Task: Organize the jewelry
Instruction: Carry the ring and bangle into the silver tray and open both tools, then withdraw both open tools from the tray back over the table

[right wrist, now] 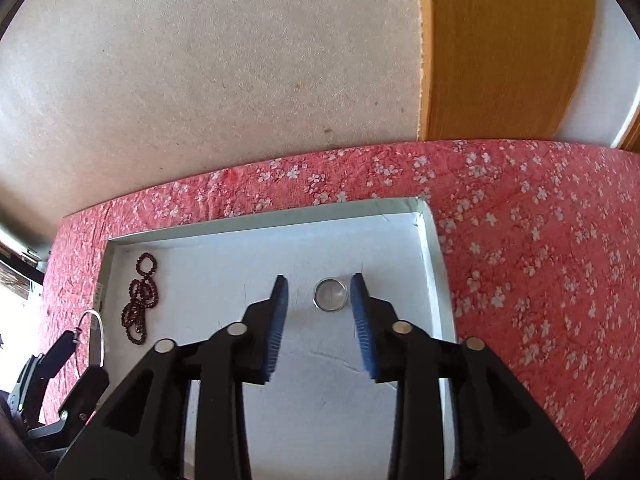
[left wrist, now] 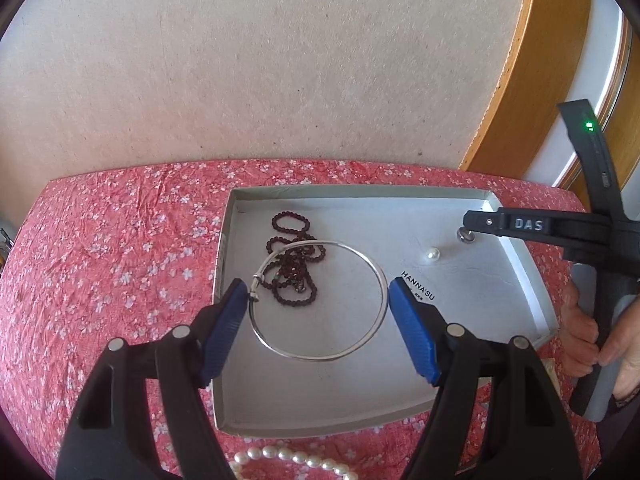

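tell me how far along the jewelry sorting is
Already in the shallow white box: the dark red bead strand, a single white pearl and a small silver ring. In hand: the thin silver bangle spans the left gripper; whether the pads grip it is unclear. The right gripper is open around the ring. Left: the white pearl necklace, on the pink floral cloth.

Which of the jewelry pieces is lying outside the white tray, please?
The white pearl strand: it lies on the pink cloth, while the dark bead strand, silver bangle and others lie inside the tray.
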The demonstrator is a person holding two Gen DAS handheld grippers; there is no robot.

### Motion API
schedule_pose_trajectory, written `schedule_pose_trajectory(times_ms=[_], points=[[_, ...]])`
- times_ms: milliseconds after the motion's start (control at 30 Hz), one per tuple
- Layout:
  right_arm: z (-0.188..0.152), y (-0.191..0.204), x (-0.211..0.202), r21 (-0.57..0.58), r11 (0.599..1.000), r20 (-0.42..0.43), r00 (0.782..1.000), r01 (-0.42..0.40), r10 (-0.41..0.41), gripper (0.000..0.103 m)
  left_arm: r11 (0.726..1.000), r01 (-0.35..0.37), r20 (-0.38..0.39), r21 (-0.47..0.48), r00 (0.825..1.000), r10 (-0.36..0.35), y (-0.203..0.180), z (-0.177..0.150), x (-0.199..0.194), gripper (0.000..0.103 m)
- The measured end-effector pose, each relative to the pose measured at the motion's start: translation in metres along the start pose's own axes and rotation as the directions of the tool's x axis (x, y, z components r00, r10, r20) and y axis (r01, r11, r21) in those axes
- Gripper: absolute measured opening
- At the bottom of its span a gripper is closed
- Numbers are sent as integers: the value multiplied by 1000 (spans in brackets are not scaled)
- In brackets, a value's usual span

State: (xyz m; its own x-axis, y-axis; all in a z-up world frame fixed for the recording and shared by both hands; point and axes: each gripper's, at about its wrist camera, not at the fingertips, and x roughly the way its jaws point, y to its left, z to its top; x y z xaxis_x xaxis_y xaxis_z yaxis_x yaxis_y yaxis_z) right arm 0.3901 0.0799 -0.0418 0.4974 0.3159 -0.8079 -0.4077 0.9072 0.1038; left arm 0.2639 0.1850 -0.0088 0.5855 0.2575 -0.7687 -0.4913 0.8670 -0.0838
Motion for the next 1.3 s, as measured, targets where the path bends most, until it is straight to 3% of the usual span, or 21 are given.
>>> schedule_pose_trajectory(times_ms=[400,700,967,1067,1300], points=[[-5,-16,-56,-60,997,153,988,37,-27,47,1000,15,-24,16,1000,-15,-18,3,27,72],[-20,-22,-69,-110,992,178,983,56,-36,47,1000,19,-68,-17,998,-20,-19,7,41,79],[-59,-22,-106,-123,992,201,980,10,15,51,999,-3,-8,-43,1000,3,2,-8,-19,81],[-88,-14,-126,-158,987,228,974,20,17,55,999,-43,26,-31,999,44,8,-29,-56,85],[-155,-13,-151,-173,985,230,973,16,25,61,998,-62,72,-8,995,63,10,-93,-120,97]])
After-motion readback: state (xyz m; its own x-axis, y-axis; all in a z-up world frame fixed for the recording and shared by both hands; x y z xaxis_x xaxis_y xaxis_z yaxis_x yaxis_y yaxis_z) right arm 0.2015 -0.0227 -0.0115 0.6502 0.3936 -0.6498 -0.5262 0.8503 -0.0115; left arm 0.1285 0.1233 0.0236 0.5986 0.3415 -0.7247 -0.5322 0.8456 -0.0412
